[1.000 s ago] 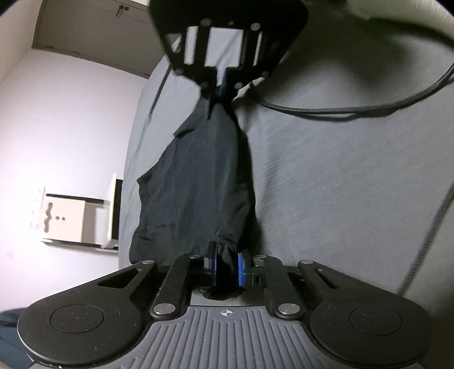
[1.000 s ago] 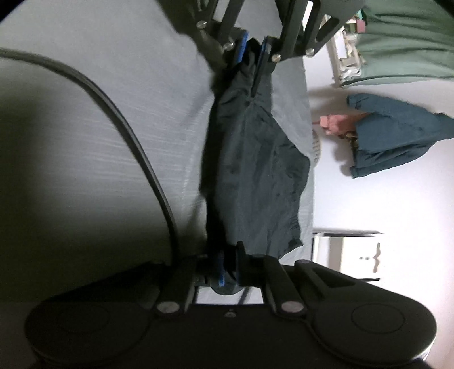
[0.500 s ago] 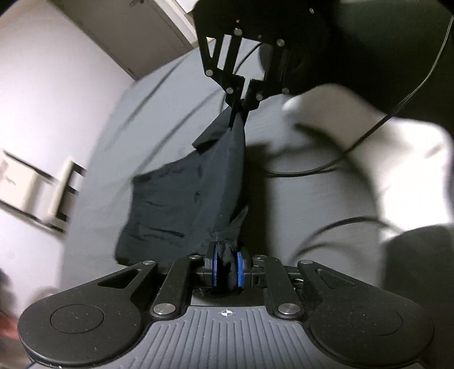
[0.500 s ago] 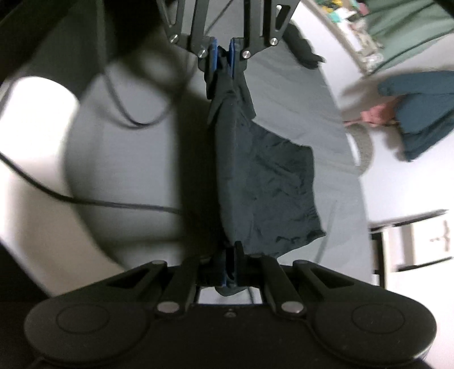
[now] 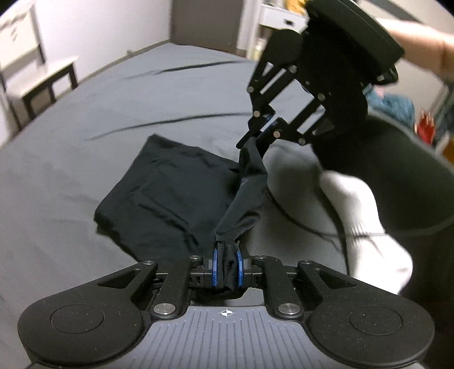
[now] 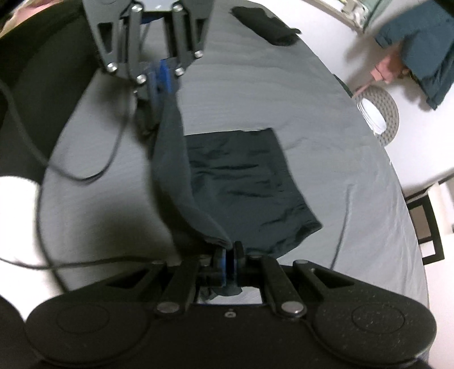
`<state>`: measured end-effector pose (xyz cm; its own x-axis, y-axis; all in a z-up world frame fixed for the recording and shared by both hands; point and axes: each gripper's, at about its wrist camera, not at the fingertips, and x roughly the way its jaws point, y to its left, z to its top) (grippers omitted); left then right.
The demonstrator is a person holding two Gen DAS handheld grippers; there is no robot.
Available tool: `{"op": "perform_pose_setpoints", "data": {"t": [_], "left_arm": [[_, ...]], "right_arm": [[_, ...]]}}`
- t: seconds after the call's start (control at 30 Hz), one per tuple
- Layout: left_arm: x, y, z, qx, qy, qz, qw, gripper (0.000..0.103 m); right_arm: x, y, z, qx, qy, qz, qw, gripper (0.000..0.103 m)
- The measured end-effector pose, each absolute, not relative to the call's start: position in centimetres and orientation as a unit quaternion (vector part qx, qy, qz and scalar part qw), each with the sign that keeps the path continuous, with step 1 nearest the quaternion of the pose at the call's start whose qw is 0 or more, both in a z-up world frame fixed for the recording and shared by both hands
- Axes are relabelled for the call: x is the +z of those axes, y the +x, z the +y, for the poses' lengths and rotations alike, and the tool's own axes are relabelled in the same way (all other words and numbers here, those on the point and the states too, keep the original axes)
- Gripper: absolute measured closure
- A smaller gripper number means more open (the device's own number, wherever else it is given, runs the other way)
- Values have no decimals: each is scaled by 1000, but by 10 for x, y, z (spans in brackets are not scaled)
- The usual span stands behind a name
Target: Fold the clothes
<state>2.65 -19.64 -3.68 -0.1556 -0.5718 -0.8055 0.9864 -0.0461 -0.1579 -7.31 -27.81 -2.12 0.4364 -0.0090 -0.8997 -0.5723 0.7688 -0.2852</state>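
On the grey bedsheet [image 5: 85, 119] lies a dark garment [image 5: 176, 193], most of it spread flat and square, with one edge lifted off the bed and drawn into a rope-like band between the two grippers. The left gripper [image 5: 226, 266] is clamped tight on one end of that band, cloth bunched between its blue pads. The right gripper [image 6: 227, 265] is likewise closed hard on the other end, fabric filling the narrow slot between its fingers. The two grippers face each other over the near side of the garment. A black cable [image 6: 85, 173] trails across the sheet beside the raised band. Another dark piece of cloth [image 6: 266, 27] sits at the far end of the bed. A white sock [image 5: 366, 227] and a black-clad leg [image 5: 403, 176] rest on the bed to the right in the left wrist view. A small dark-legged table [image 5: 48, 82] stands beyond the bed's left edge.
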Motion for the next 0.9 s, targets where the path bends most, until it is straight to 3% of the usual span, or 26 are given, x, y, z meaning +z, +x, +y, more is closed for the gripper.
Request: {"op": "perform_pose_setpoints", "data": {"t": [0.4,0.83,0.9], "left_arm": [[-75,109,-236,-629,215,441,603,90],[-93,137,-232,-603,152,485,615,90],[-93,140,-230,-599,139,492,617,90]], "right_arm": [[-48,9,-337,140,-199,544,803,97],[-53,24,-376,124,-90,543,826,97],[-53,22,-386,113,-60,536,834,89]]}}
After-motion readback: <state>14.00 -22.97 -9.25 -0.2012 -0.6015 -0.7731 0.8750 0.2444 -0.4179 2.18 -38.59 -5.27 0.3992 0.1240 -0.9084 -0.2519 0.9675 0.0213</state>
